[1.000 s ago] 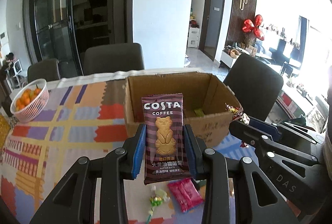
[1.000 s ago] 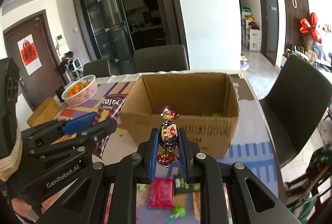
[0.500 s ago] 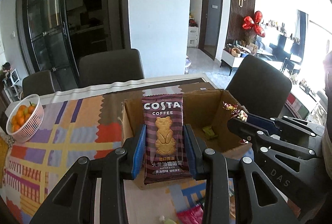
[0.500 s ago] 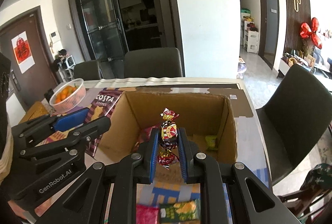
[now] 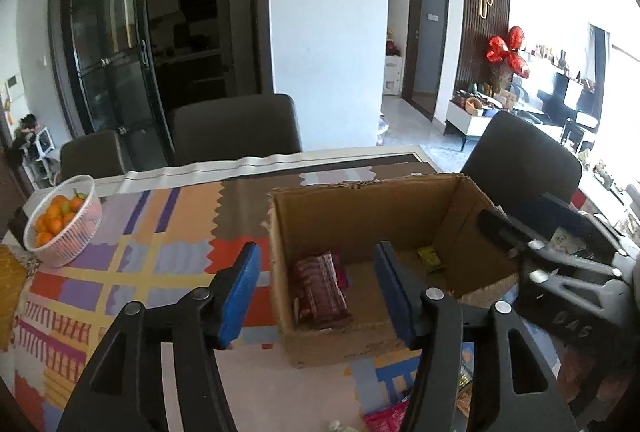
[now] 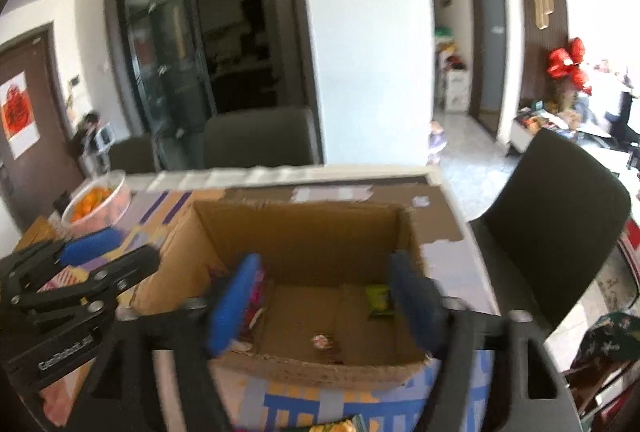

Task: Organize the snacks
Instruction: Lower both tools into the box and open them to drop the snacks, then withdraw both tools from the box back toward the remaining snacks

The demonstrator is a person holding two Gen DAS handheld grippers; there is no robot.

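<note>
Both tools released — left tool (image 5: 316,292), right tool (image 6: 324,304), over cardboard box (image 5: 400,200), biscuit packet (image 5: 320,288) flat inside — long axis running near-to-far.

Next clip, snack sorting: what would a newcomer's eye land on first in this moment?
First the open cardboard box in the middle of the patchwork-coloured table, with a striped brown biscuit packet lying at its left inside and a small green packet toward its right. Both the left gripper and right gripper stand open and empty over it. Off at the table's far left sits a white basket of oranges.
</note>
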